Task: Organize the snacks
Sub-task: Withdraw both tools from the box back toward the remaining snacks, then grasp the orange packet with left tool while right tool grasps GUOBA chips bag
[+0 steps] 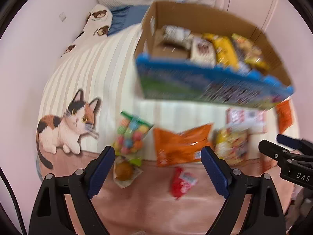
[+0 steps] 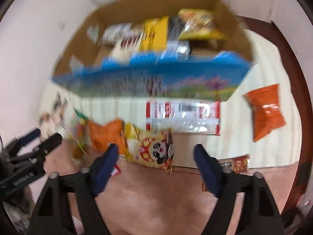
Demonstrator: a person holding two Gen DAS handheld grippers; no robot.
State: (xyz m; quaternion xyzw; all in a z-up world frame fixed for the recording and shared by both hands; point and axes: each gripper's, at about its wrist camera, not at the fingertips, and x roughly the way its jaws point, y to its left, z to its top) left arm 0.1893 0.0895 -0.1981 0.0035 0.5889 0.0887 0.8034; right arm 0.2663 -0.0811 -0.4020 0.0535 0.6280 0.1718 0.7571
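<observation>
A cardboard box (image 1: 211, 84) with a blue printed front stands on the bed and holds several snack packs (image 1: 225, 49); it also shows in the right wrist view (image 2: 148, 78). In front of it lie a candy bag (image 1: 131, 135), a round bun pack (image 1: 124, 171), an orange bag (image 1: 180, 145), a small red pack (image 1: 182, 182), a yellow panda pack (image 2: 154, 148), a red-white pack (image 2: 183, 117) and an orange chip bag (image 2: 264, 109). My left gripper (image 1: 157, 154) is open and empty above the snacks. My right gripper (image 2: 156, 152) is open and empty over the panda pack.
The bed has a striped cream cover with a cat print (image 1: 68, 125) and a pink blanket (image 1: 146, 205) at the near edge. A bear-print pillow (image 1: 97, 19) lies at the back left. A small brown pack (image 2: 238, 162) lies by my right finger.
</observation>
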